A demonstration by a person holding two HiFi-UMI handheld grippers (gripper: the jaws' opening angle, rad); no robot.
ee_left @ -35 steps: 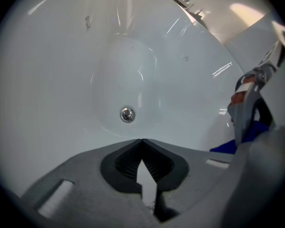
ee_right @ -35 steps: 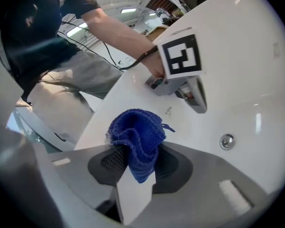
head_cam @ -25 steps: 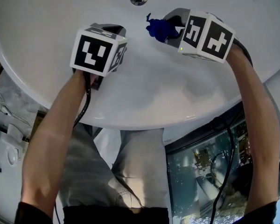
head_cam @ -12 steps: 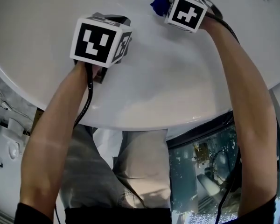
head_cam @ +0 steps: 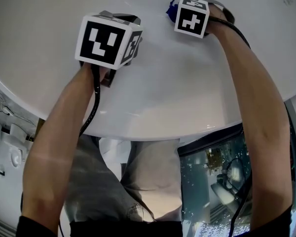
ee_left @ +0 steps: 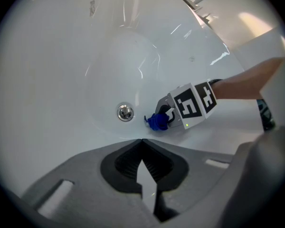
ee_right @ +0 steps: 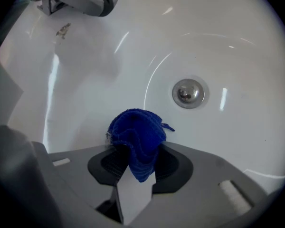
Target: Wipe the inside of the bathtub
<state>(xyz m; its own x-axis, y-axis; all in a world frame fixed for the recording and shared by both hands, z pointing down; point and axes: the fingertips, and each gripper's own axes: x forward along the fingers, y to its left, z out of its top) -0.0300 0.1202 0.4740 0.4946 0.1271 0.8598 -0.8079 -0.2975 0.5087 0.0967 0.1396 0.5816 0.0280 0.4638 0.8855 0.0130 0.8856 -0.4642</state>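
The right arm [head_cam: 256,107] stretches from the lower right of the head view up to the top centre. Its right claw [head_cam: 177,11] is clamped on a bunched blue cloth [ee_right: 135,132], held low inside the white bathtub [head_cam: 187,83] just beside the metal drain [ee_right: 188,92]. The left forearm [head_cam: 64,132] rises from the lower left. The left claw [ee_left: 141,141] sits in the upper left over the tub's sloping wall, jaws closed together with nothing between them.
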